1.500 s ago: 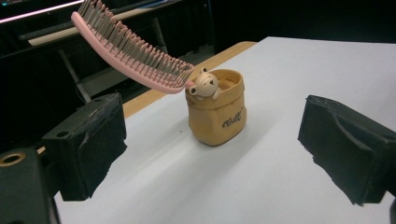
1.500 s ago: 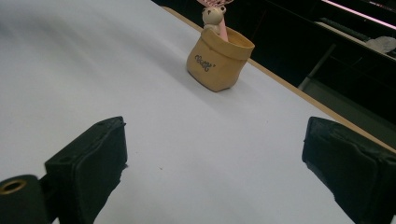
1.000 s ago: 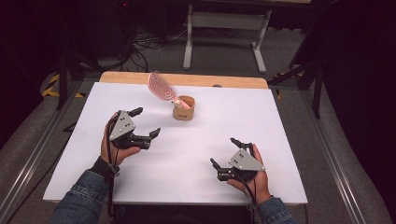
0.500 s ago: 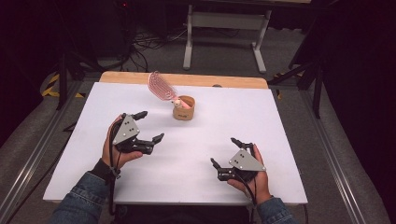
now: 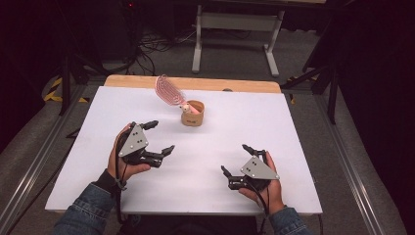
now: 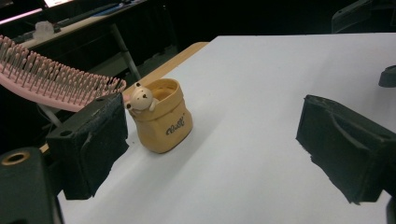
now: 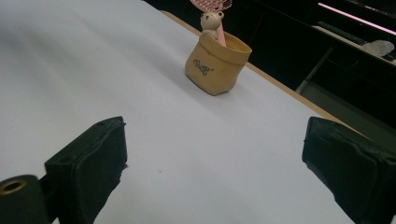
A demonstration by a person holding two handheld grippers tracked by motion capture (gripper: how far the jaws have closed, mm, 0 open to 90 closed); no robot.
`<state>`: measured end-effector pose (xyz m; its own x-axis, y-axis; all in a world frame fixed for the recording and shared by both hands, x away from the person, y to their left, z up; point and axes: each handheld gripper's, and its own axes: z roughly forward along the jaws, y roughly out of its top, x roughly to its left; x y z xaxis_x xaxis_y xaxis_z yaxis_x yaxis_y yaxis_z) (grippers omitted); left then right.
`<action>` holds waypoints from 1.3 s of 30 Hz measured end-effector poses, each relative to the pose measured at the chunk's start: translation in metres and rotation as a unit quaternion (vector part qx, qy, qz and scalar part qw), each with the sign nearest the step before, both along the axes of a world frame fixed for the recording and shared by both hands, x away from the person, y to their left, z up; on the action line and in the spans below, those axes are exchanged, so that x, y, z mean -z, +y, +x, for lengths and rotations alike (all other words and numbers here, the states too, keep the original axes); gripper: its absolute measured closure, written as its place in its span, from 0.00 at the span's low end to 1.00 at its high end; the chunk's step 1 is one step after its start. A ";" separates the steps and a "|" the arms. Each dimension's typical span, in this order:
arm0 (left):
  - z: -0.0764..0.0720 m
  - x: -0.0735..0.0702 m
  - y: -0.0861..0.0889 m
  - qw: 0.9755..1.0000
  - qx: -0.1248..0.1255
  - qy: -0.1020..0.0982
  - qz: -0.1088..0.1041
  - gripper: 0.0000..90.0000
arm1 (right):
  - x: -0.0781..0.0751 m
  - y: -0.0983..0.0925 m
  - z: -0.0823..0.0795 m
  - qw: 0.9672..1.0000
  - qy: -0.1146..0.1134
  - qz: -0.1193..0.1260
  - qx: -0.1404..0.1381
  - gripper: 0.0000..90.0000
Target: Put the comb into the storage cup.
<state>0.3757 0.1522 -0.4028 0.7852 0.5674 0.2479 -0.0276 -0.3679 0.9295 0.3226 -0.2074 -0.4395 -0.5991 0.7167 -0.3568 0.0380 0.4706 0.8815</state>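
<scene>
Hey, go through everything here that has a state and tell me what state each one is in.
Left tool: open, empty, over the table.
Right tool: open, empty, over the table.
Cup: upright on the white table, brush handle inside.
Pink hairbrush: standing in the cup, leaning, bristle head up.

Light falls from overhead onto my white table (image 5: 303, 127), which is bright and evenly lit, while the room around it sinks into near black. The yellow cup (image 6: 163, 116) casts only a soft, short shadow. My jaws loom dark and slightly blurred. The high view looks grainy and soft.
</scene>
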 end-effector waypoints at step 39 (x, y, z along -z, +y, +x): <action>-0.025 0.006 -0.003 0.998 0.042 -0.007 0.043 0.12 | 0.000 0.000 -0.001 1.000 0.001 0.001 -0.001 0.08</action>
